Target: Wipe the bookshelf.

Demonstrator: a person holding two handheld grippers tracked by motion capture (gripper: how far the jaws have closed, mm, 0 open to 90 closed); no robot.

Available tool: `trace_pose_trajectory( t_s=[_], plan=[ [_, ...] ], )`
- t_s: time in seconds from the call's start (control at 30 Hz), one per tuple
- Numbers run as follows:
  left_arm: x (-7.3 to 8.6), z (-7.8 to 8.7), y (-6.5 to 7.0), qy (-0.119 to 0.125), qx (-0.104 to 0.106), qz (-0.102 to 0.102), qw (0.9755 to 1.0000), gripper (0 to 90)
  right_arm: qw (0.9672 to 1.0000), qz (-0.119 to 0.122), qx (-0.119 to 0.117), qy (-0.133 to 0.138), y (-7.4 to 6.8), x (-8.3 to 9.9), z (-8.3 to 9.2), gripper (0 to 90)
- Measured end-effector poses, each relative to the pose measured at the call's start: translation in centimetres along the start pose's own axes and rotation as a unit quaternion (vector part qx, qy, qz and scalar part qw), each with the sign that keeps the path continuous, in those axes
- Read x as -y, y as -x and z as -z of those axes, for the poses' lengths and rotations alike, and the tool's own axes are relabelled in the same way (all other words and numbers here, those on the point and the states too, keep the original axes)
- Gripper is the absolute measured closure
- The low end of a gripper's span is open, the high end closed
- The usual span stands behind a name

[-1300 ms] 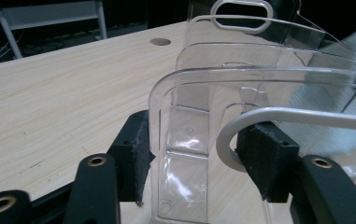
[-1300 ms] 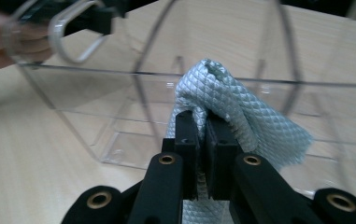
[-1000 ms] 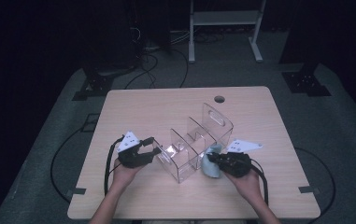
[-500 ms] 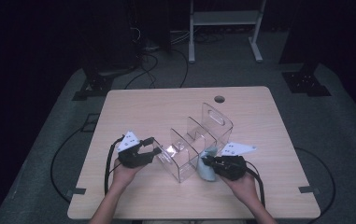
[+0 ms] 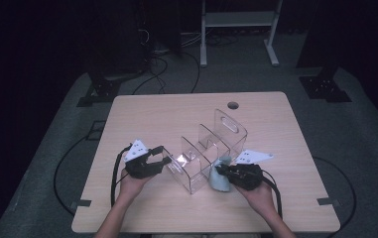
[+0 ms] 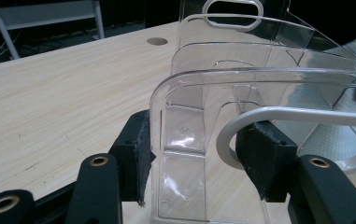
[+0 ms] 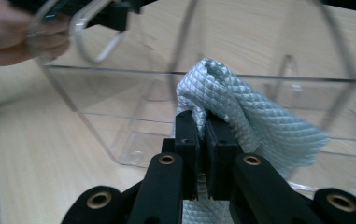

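A clear plastic organizer (image 5: pixel 211 148) with upright dividers stands in the middle of the wooden table (image 5: pixel 176 109). My left gripper (image 5: pixel 162 157) is at its near-left end. In the left gripper view the jaws (image 6: pixel 201 158) are shut around the organizer's end wall (image 6: pixel 185 135), and the left pad (image 6: pixel 140 154) touches its edge. A white curved rim lies in front of the right pad. My right gripper (image 5: pixel 221 171) is shut on a light blue quilted cloth (image 5: pixel 221 181), which rests against the organizer's right side wall. In the right gripper view the cloth (image 7: pixel 255 116) bunches between the closed jaws (image 7: pixel 204 126) against the clear wall (image 7: pixel 119 116).
A round cable hole (image 5: pixel 233 105) sits near the table's far edge. Beyond the table, a white frame (image 5: pixel 236 29) and cables lie on the dark floor. The other hand (image 7: pixel 7 32) appears at the upper left of the right gripper view.
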State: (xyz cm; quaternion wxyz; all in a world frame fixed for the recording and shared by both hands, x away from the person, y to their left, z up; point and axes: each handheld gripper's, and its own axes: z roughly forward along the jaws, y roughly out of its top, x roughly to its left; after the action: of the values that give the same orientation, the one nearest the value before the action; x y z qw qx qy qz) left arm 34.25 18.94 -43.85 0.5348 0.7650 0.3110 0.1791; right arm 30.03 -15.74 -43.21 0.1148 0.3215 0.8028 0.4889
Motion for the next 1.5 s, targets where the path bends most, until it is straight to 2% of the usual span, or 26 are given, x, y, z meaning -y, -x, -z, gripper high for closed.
trace_pose_trajectory(
  t_s=[0.03,0.1,0.2,0.27,0.33,0.43,0.57,0.63,0.7,0.9,1.0,1.13,1.2,1.4,1.5],
  plan=[
    [0.0,0.0,0.0,0.001,0.000,0.001,1.0000,46.0,0.9998,0.012,-0.018,-0.003,-0.8,-0.1,-0.3,84.7],
    [0.0,0.0,0.0,0.000,0.000,0.002,1.0000,45.6,0.9993,0.030,-0.020,-0.004,-1.3,-0.2,-0.5,84.7],
    [0.0,0.1,-0.2,0.003,0.010,0.012,0.9999,42.4,0.9996,0.022,-0.015,-0.003,-0.8,-0.2,-0.3,84.7],
    [0.0,0.1,-0.1,0.003,0.007,0.006,1.0000,43.3,0.9999,0.016,-0.003,-0.003,-0.2,-0.1,-0.2,84.7],
    [0.0,0.1,-0.1,0.002,0.006,0.004,1.0000,45.0,1.0000,0.006,-0.003,-0.002,0.1,0.0,-0.1,84.7],
    [0.0,0.1,-0.1,0.002,0.003,0.001,1.0000,46.0,0.9999,0.007,-0.009,-0.002,-0.4,0.0,-0.4,84.7],
    [0.0,0.0,-0.1,0.001,0.005,0.002,1.0000,45.8,0.9992,0.018,-0.036,-0.005,-1.6,0.0,-1.0,84.7],
    [0.0,0.1,-0.2,0.001,0.009,0.006,0.9999,44.5,0.9990,0.030,-0.033,-0.010,-1.8,-0.1,-1.1,84.7],
    [0.0,0.1,-0.2,0.000,0.010,0.007,0.9999,43.7,0.9992,0.024,-0.030,-0.011,-1.4,-0.1,-0.9,84.7],
    [-0.1,0.0,0.1,0.001,0.017,-0.001,0.9999,46.0,1.0000,-0.002,-0.002,-0.009,0.2,0.2,-0.7,84.7],
    [-0.1,0.0,0.0,0.000,0.017,0.002,0.9999,46.3,0.9999,-0.004,-0.013,-0.010,-0.3,0.3,-0.9,84.7],
    [-0.1,0.0,0.0,0.002,0.015,0.003,0.9999,46.5,0.9991,0.024,-0.032,-0.018,-2.0,0.1,-1.5,84.7],
    [-0.1,0.0,0.0,0.001,0.015,0.003,0.9999,46.6,0.9991,0.024,-0.029,-0.018,-1.9,0.0,-1.4,84.7],
    [0.0,0.0,0.0,0.002,0.016,0.001,0.9999,46.6,0.9999,-0.009,-0.006,-0.005,0.1,0.1,-0.6,84.7],
    [0.0,-0.1,0.1,0.003,0.015,0.001,0.9999,46.6,0.9998,-0.009,-0.014,-0.006,-0.3,0.1,-0.8,84.7]
  ],
)
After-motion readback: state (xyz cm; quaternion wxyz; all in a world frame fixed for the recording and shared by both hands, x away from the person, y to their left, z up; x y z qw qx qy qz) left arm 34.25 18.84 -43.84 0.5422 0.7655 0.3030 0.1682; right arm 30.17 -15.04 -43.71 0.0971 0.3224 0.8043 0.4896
